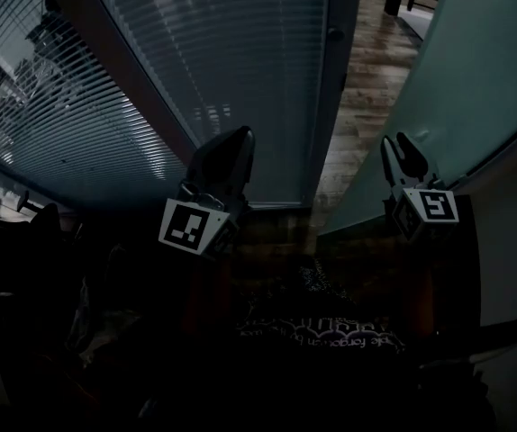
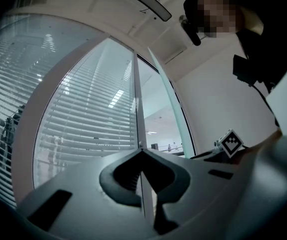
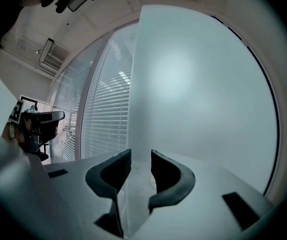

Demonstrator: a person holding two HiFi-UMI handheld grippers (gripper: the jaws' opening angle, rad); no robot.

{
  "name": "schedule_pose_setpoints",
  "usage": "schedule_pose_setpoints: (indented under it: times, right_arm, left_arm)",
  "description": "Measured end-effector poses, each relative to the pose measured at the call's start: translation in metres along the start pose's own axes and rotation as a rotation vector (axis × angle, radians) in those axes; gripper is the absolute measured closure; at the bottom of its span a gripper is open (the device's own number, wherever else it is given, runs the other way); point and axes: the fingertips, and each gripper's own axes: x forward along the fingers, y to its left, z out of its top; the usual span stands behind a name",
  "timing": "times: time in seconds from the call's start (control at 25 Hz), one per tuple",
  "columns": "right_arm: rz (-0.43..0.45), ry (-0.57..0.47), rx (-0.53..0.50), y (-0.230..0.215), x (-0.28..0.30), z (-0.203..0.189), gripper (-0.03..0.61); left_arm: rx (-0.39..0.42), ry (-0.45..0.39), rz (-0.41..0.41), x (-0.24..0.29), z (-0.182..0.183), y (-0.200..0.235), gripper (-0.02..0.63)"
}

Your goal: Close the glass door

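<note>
At the right of the head view the glass door (image 1: 484,61) is frosted pale teal. The blinds (image 1: 213,52) at upper left show grey-blue horizontal slats. The floor (image 1: 367,88) looks brown and plank-striped. The marker cube (image 1: 435,207) bears black-and-white squares.

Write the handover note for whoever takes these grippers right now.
Left gripper: shut, empty, held up facing the blinds.
Right gripper: jaws apart, lined up on the free edge of the frosted glass door, with no grip on it that shows.
Door: stands open, with wooden floor showing through the gap.
Done: nothing visible.
Left: probably take or push the door edge and swing it shut.
</note>
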Motion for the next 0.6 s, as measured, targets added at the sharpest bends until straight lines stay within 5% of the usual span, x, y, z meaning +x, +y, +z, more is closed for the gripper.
schedule_pose_setpoints:
  times: [0.6]
  right_arm:
    - [0.017,-0.01,-0.02,-0.007,0.077,0.018,0.454]
  left_arm:
    - [0.014,-0.002,0.012,0.081,-0.004,0.046,0.612]
